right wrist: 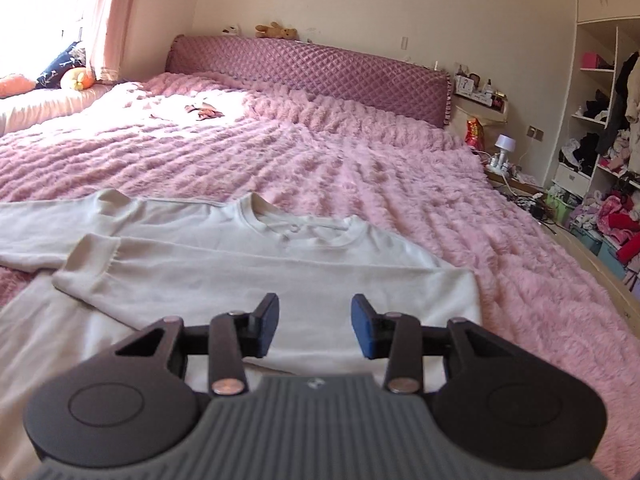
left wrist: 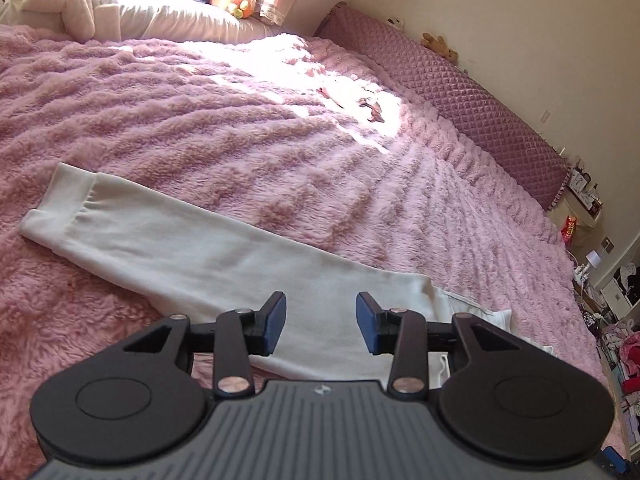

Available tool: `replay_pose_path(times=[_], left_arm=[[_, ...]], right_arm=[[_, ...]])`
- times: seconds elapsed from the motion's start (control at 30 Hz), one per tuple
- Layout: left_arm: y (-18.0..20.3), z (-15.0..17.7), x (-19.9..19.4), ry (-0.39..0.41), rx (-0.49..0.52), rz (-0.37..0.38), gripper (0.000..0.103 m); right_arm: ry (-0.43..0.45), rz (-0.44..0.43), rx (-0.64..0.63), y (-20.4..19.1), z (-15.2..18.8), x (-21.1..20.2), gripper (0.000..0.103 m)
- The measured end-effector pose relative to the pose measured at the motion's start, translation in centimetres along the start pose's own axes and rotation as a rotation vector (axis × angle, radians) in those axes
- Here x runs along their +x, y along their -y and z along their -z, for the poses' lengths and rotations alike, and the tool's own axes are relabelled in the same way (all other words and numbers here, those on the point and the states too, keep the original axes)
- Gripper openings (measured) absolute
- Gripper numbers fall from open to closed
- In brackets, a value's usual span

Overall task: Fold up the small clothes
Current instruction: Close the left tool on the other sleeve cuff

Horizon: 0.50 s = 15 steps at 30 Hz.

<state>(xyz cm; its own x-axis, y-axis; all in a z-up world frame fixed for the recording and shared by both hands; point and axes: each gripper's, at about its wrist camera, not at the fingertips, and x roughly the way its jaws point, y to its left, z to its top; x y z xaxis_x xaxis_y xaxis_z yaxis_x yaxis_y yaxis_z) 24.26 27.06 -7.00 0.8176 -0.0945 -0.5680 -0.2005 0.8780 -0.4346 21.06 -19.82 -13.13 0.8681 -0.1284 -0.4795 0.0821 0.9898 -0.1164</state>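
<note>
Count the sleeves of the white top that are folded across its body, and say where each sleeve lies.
1. One sleeve lies folded across the white top; the other sleeve stretches out sideways onto the pink blanket.

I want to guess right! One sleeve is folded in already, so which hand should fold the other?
Probably left: its open tongs hover above the outstretched sleeve of the white long-sleeved top.

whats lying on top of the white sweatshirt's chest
One sleeve is folded across the white sweatshirt, below the collar. The chest beneath that sleeve is covered.
</note>
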Motion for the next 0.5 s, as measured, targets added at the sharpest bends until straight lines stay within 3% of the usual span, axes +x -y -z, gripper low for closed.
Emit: replay_pose_path(times=[0.2,0.37,0.5], left_arm=[[-9.2,-1.6,-1.8,0.075,-0.177,-0.165,0.048],[-15.7,-1.8,-1.0,0.081,-0.376,-0.203,0.048],[-18.5,-1.8,-0.1,0.092,-0.45,-0.194,0.048]], right_arm=[[0.019,-0.135,-0.047,-8.8,-2.8,1.6,0.035],[-0.03,-0.209,-0.074,-14.2,-3.3,3.3,0.035],[-0.048,-0.226,-0.104,-16.6,-3.1,3.6,0.035]])
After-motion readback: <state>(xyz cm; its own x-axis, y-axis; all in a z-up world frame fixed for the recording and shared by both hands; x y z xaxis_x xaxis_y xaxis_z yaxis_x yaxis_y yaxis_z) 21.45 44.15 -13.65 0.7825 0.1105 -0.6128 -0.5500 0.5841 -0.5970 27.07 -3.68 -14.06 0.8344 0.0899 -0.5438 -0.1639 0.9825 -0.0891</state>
